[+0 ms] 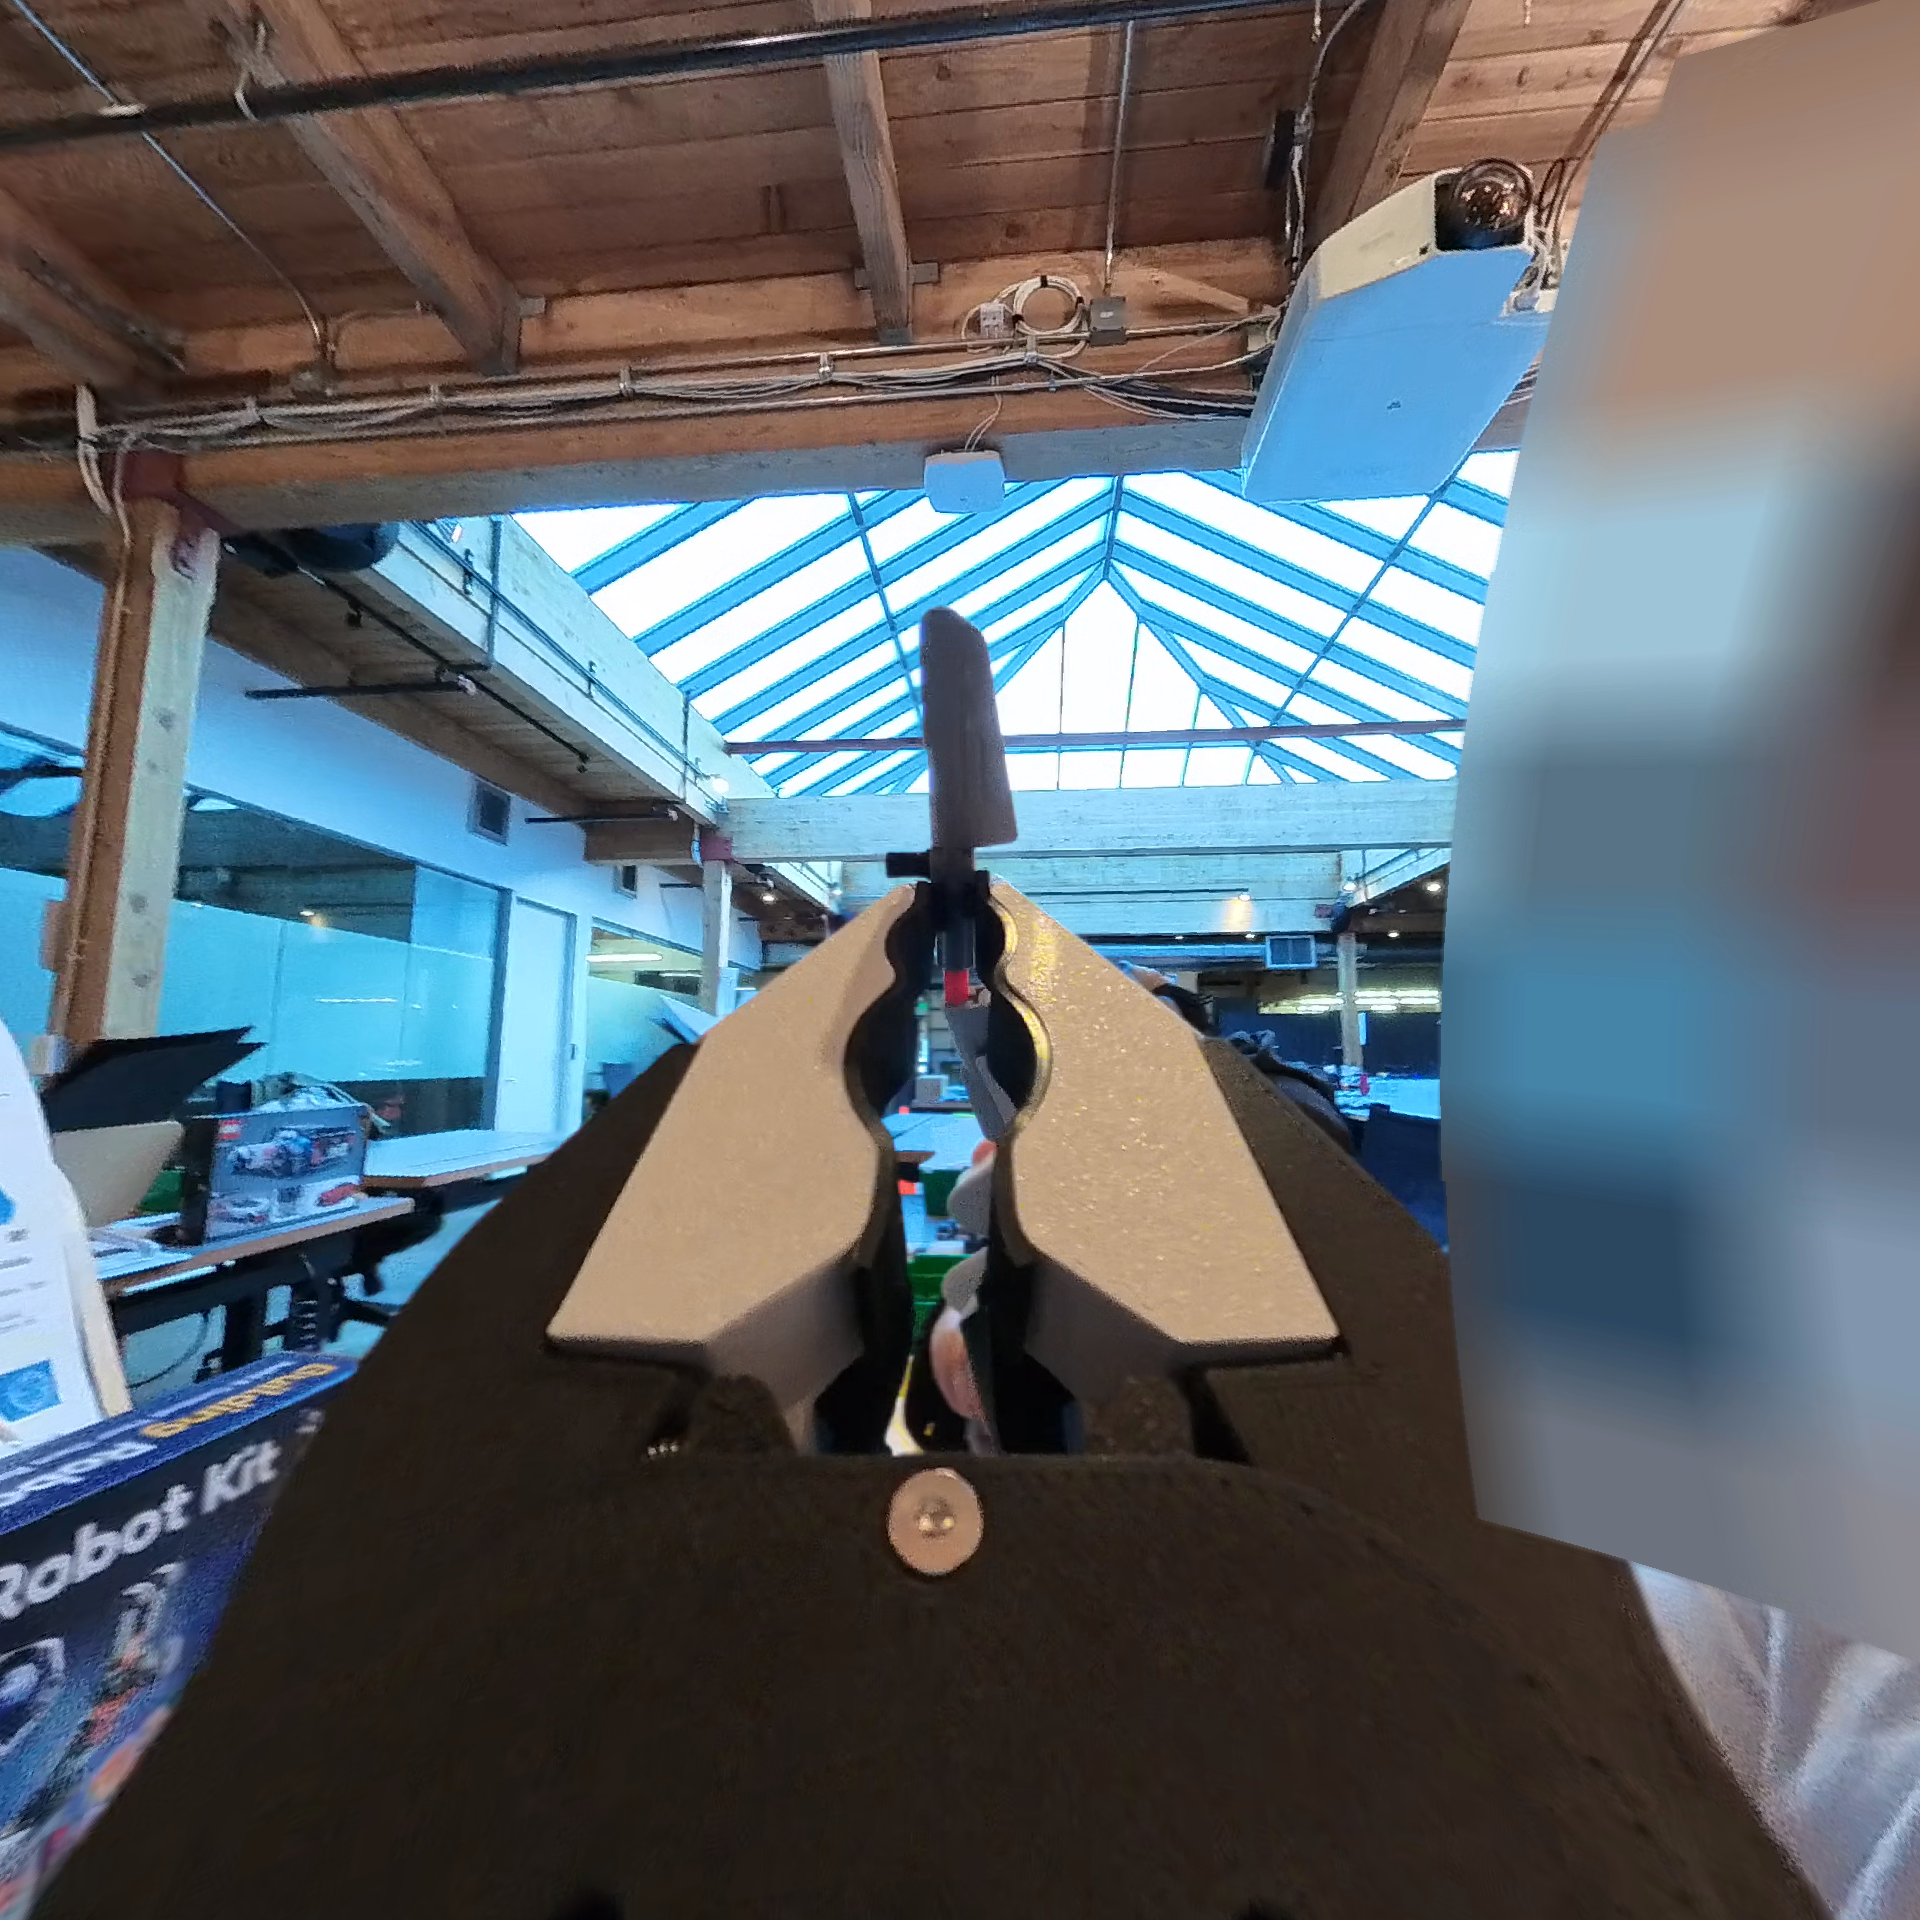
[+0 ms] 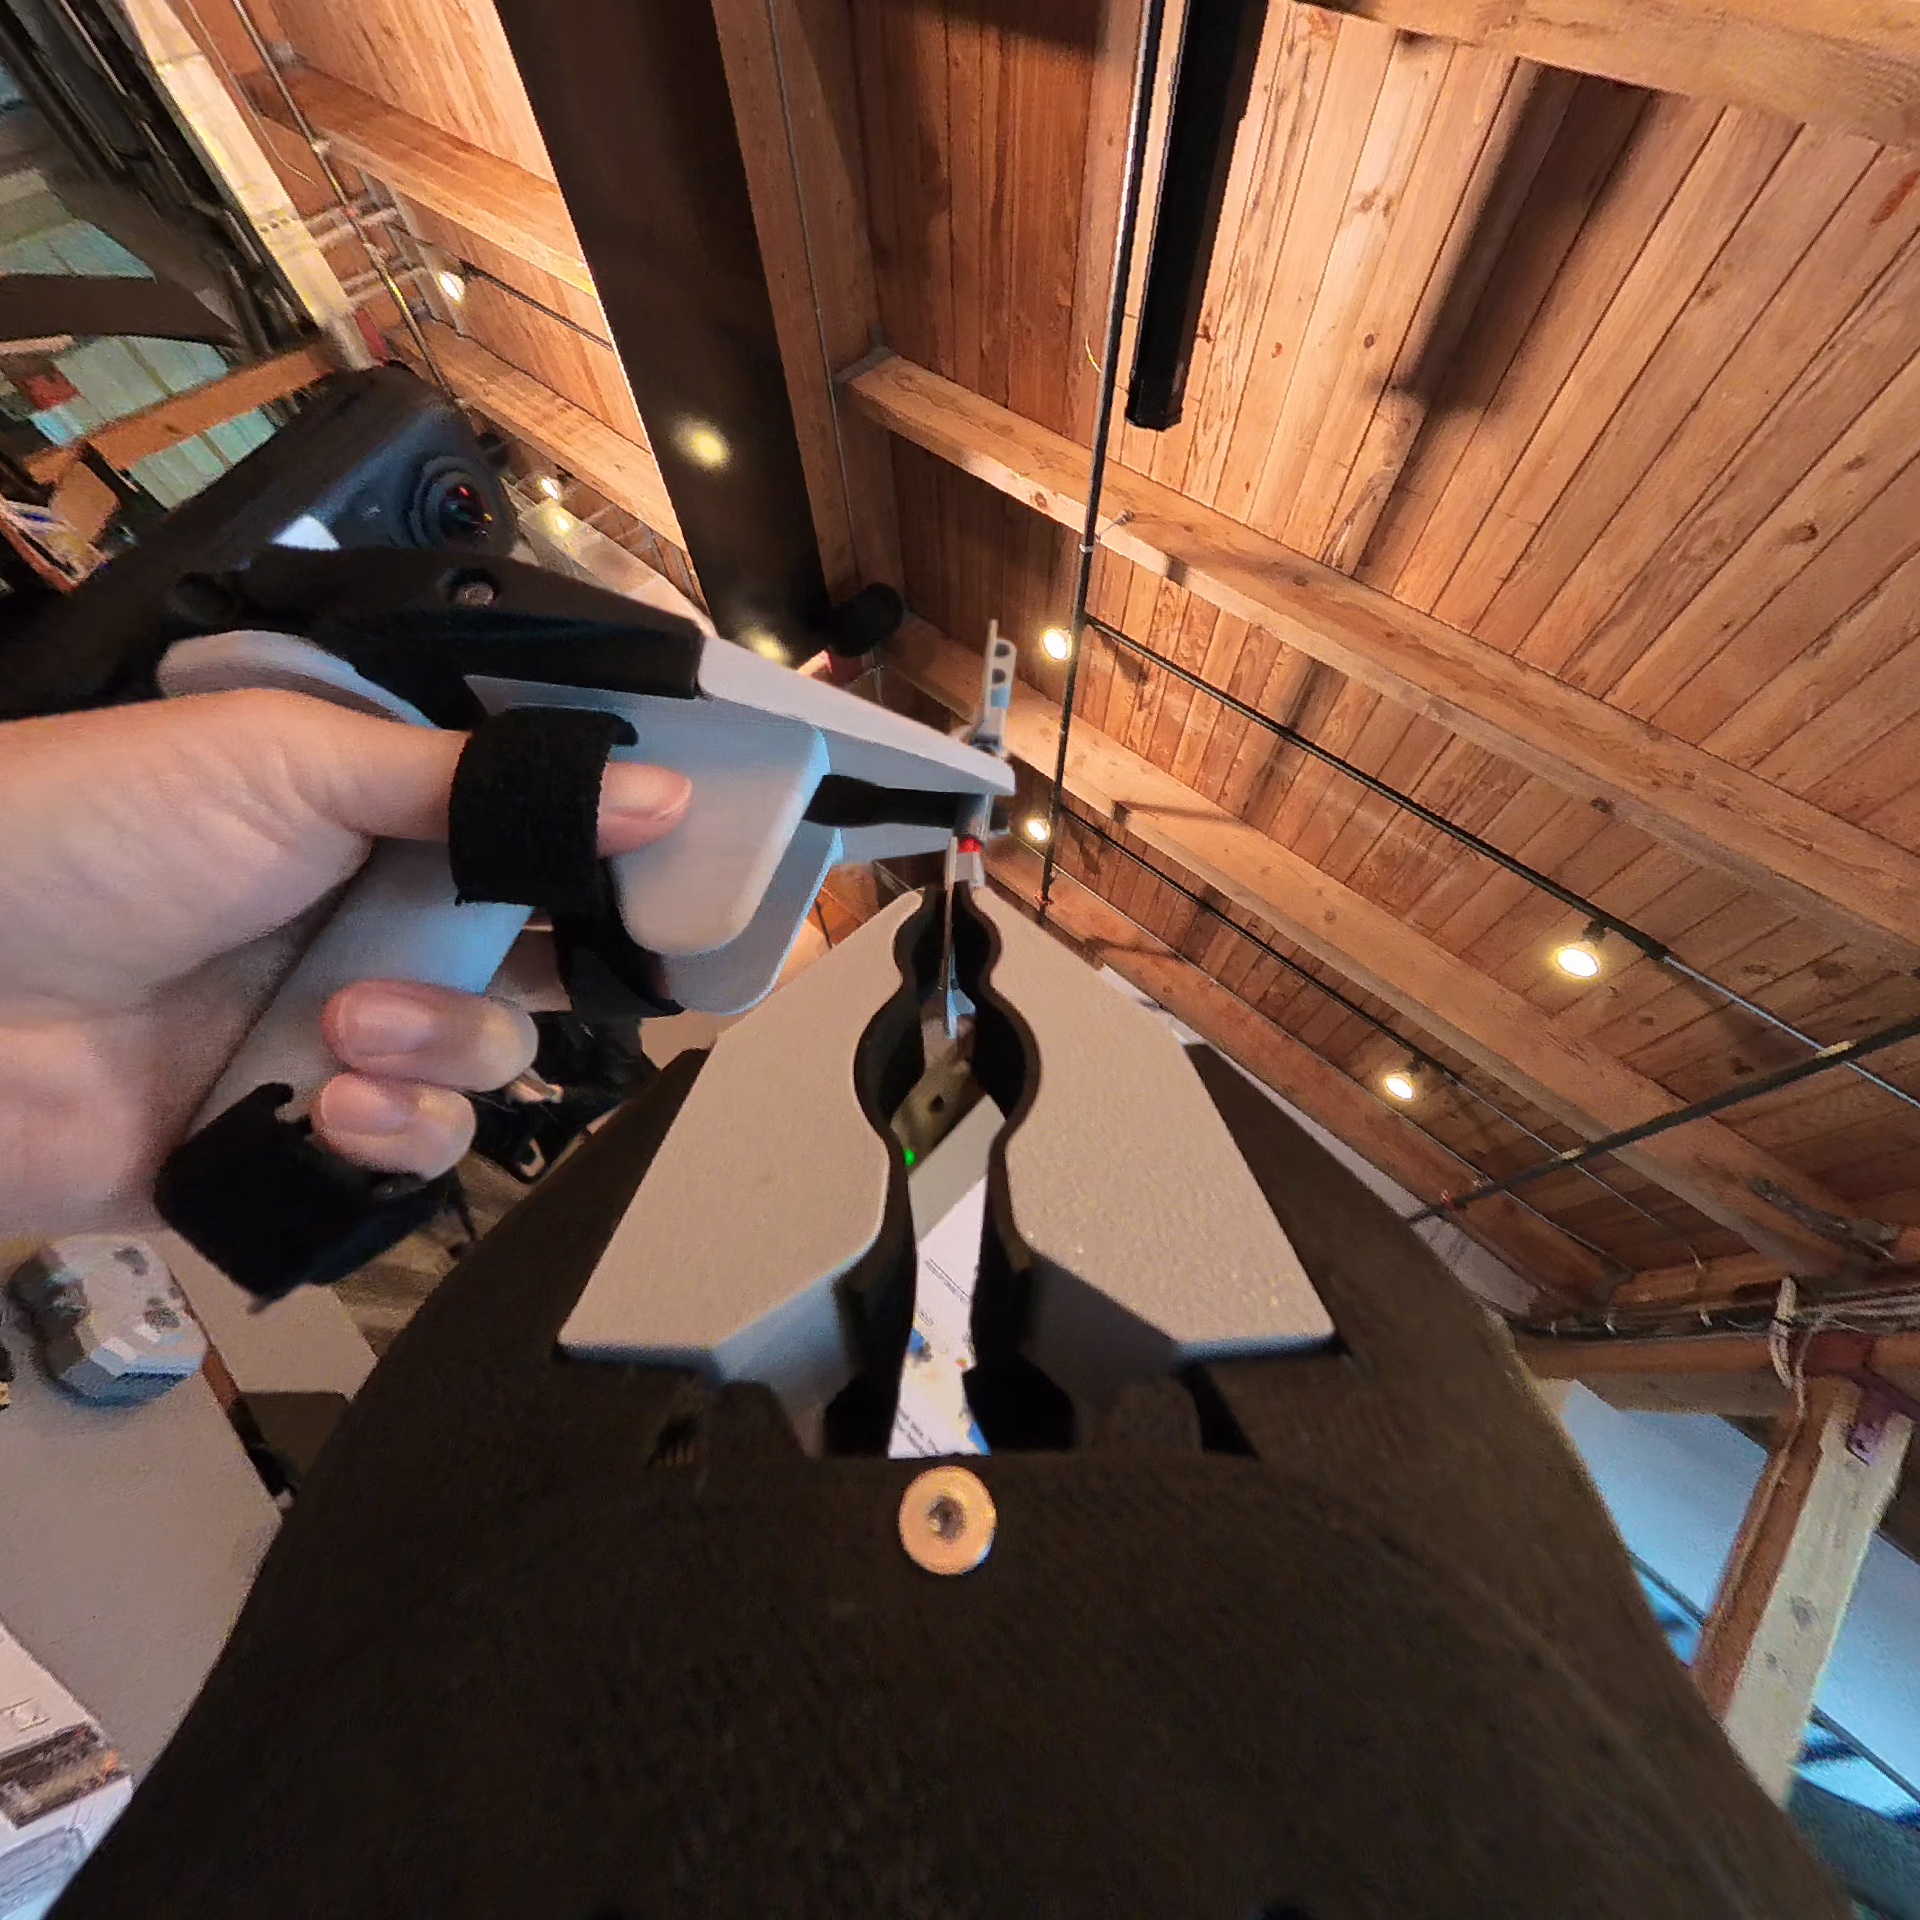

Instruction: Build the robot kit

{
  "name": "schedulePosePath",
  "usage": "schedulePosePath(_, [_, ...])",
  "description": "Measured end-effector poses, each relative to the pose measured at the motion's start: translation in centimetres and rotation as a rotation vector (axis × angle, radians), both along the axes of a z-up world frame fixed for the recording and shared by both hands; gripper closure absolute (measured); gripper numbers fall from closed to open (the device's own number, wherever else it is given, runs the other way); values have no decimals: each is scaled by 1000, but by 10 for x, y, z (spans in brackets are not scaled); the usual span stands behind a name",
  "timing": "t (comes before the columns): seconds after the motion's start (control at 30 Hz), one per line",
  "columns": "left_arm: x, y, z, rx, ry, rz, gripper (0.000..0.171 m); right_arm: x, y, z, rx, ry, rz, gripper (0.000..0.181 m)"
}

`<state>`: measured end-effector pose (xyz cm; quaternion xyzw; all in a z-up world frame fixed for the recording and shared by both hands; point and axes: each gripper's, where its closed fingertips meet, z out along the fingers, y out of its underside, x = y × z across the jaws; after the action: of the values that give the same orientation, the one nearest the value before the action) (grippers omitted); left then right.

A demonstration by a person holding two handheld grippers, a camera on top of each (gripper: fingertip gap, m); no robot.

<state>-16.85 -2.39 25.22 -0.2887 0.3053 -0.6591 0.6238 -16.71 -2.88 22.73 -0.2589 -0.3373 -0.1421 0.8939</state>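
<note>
My left gripper (image 1: 951, 902) is shut on a small building-toy piece held up in the air. A dark grey beam (image 1: 966, 738) of this piece sticks out past the tips, and a black pin and a red axle (image 1: 956, 982) sit between the fingers. In the right wrist view a hand (image 2: 156, 914) holds the left gripper (image 2: 992, 798), which comes in from the left and pinches the same piece, whose grey beam (image 2: 997, 675) points up. My right gripper (image 2: 951, 920) is shut on the piece's thin grey lower part (image 2: 948, 977), just below the left gripper's tips.
A dark blue printed box (image 1: 135, 1538) lies at the lower left. A toy car box (image 1: 286, 1164) stands on a table behind it. A projector (image 1: 1382, 353) hangs from the wooden ceiling. A pale table (image 2: 104, 1507) shows at the lower left of the right wrist view. The grippers are tip to tip, or close to it.
</note>
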Motion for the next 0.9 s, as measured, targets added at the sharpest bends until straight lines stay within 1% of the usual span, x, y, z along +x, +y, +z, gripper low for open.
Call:
schedulePosePath(0.07, [2, -5, 1, -40, 2, -59, 166, 2, -6, 1, 28, -16, 44, 181])
schedulePosePath(0.13, [4, -10, 2, -83, -15, -131, 166, 5, -11, 1, 75, -22, 51, 181])
schedulePosePath(0.2, [6, -14, 2, -95, -47, -167, 167, 8, -17, 2, 127, -9, 46, 181])
schedulePosePath(0.3, [8, -18, 2, -68, -61, -148, 167, 10, -22, 2, 151, 0, 78, 181])
schedulePosePath(0.37, [10, -22, 2, -16, -52, -86, 167, 11, -24, 1, 155, -11, 118, 181])
schedulePosePath(0.43, [9, -26, 3, 50, -74, -30, 166, 12, -26, 2, 150, -5, 151, 181])
schedulePosePath(0.5, [9, -27, 3, 53, -92, -11, 166, 11, -28, 2, 146, 6, 179, 181])
schedulePosePath(0.67, [8, -27, 3, 11, -124, -76, 166, 10, -29, 1, 124, 39, 254, 181])
schedulePosePath(0.73, [7, -27, 3, -22, -145, -123, 166, 10, -30, 1, 123, 54, 270, 181])
schedulePosePath(0.8, [8, -26, 3, -48, -172, -149, 166, 11, -30, 1, 122, 79, 280, 181])
schedulePosePath(0.9, [8, -25, 1, -76, -217, -155, 167, 10, -29, -1, 143, 99, 258, 181])
